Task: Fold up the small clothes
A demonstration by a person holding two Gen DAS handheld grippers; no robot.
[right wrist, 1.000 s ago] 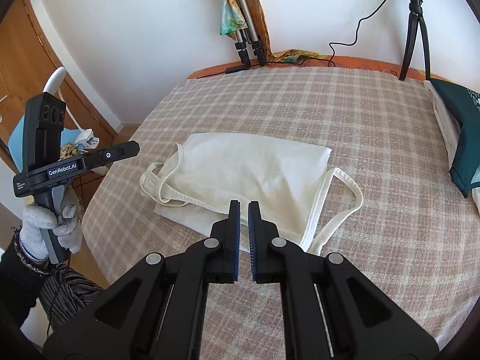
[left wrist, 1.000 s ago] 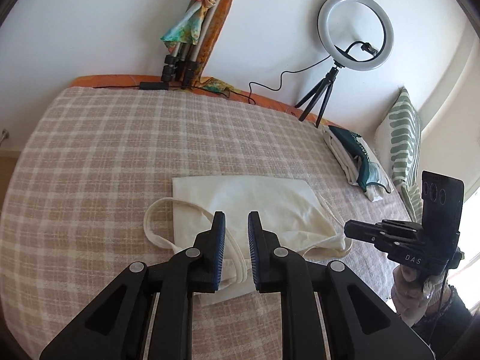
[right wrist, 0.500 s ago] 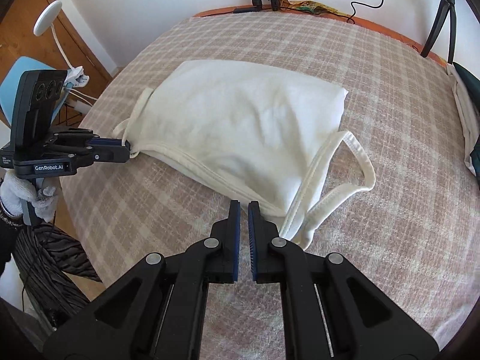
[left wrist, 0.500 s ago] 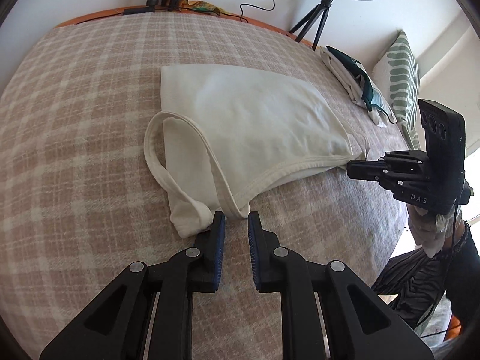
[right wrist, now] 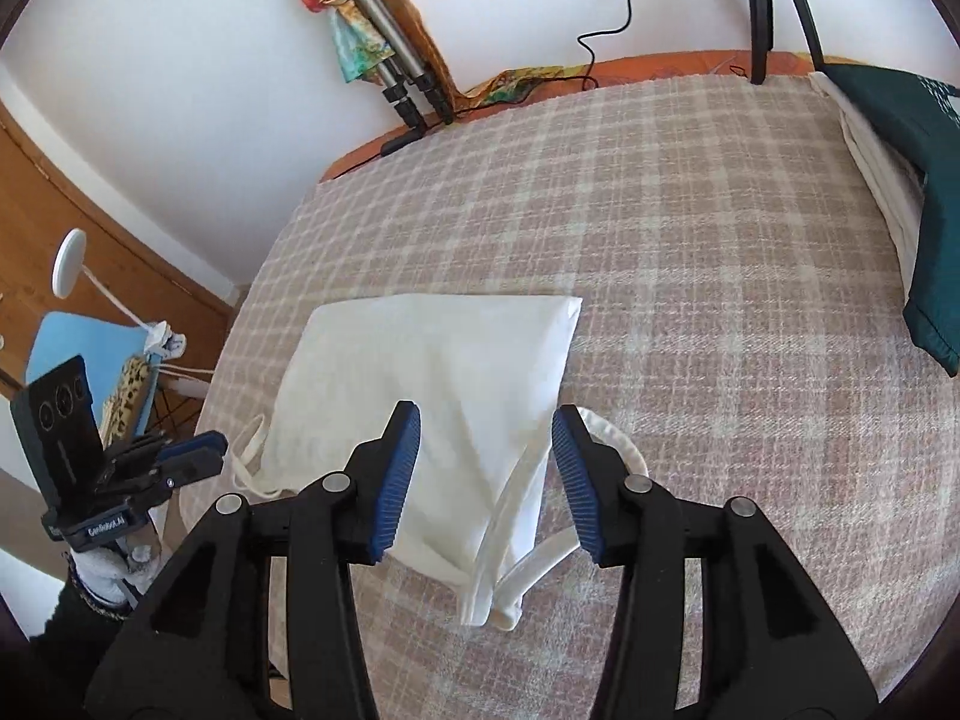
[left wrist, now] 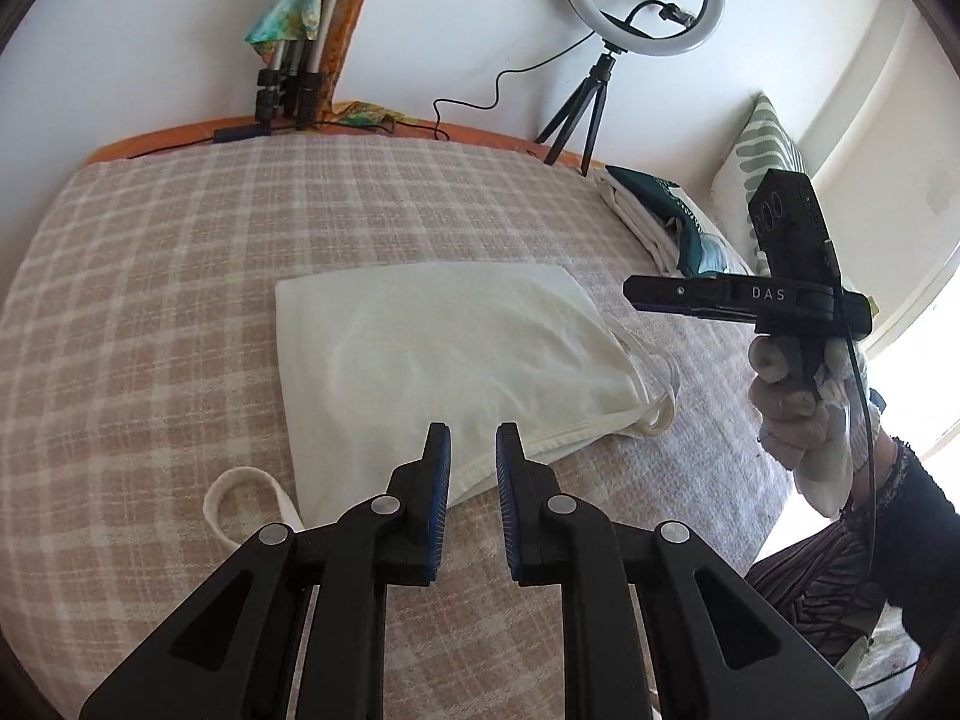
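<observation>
A cream tank top (left wrist: 444, 354) lies folded on the checked bedspread (left wrist: 150, 300); it also shows in the right wrist view (right wrist: 444, 384). One strap loop (left wrist: 240, 492) lies out at its near left, and other straps (left wrist: 657, 396) bunch at its right edge. My left gripper (left wrist: 473, 480) is open and empty above the top's near edge. My right gripper (right wrist: 486, 462) is wide open and empty above the strap end (right wrist: 498, 570) of the top. The right gripper (left wrist: 720, 294) also shows in the left wrist view, raised above the bed.
A stack of folded clothes (left wrist: 666, 222) with a dark green garment on top (right wrist: 900, 132) lies at the bed's far right. A ring light on a tripod (left wrist: 642, 0) and a patterned pillow (left wrist: 762, 150) stand behind. A blue chair (right wrist: 84, 348) stands left of the bed.
Both grippers have let go of the top's strap ends, opened and lifted. The top now lies folded narrower, with straps bunched at one side.
</observation>
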